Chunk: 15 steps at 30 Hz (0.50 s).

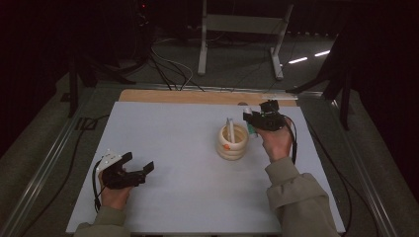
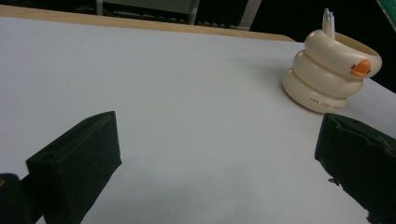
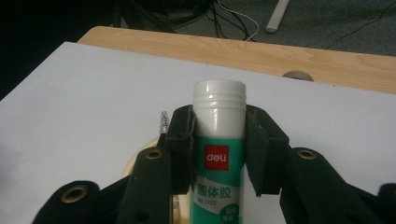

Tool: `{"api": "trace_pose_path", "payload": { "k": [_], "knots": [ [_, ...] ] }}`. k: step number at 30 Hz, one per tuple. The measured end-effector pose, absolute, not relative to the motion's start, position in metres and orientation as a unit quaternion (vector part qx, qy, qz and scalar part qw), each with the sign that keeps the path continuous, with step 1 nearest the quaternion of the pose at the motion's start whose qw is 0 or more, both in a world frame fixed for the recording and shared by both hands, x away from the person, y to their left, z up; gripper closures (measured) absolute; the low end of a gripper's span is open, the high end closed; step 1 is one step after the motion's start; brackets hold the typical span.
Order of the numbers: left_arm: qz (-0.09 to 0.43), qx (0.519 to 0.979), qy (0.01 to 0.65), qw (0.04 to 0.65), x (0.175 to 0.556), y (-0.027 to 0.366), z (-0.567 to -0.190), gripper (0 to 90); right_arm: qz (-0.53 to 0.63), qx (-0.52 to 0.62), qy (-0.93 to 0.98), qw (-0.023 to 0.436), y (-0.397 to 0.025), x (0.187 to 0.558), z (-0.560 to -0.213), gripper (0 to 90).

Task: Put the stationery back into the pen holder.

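A cream ring-shaped pen holder point(image 1: 232, 141) with an orange duck beak stands right of the table's middle, with a white pen point(image 1: 230, 129) upright in it. The holder point(image 2: 330, 70) shows far off at the upper right of the left gripper view. My right gripper point(image 1: 252, 120) is shut on a green and white glue stick point(image 3: 219, 154), held upright just right of the holder and above the table. Near the front left, my left gripper point(image 1: 137, 164) rests low with its jaws wide apart and nothing between them.
A white sheet point(image 1: 173, 148) covers the table, with a bare wooden strip point(image 1: 197, 97) along the far edge. A small round hole point(image 3: 298, 75) sits in that strip. Cables and a white metal stand point(image 1: 242, 29) lie on the floor beyond.
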State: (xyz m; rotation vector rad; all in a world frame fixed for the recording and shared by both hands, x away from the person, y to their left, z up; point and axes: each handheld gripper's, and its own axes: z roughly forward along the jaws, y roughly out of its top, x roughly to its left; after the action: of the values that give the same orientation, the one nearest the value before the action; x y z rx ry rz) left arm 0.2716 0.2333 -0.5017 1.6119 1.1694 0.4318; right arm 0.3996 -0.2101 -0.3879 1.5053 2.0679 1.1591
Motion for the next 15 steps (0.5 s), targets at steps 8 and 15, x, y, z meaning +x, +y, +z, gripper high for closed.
{"api": "trace_pose_path", "payload": {
  "k": [8, 15],
  "knots": [
    [0.18, 0.673, 0.489, 0.525, 0.272, 0.234, -0.502, 0.6, 0.413, 0.528, 0.724, 0.162, -0.204, 0.4, -0.389, 65.8],
    [0.179, 0.673, 0.489, 0.525, 0.272, 0.234, -0.502, 0.6, 0.417, 0.525, 0.724, 0.161, -0.199, 0.401, -0.389, 65.8]
  ]
}}
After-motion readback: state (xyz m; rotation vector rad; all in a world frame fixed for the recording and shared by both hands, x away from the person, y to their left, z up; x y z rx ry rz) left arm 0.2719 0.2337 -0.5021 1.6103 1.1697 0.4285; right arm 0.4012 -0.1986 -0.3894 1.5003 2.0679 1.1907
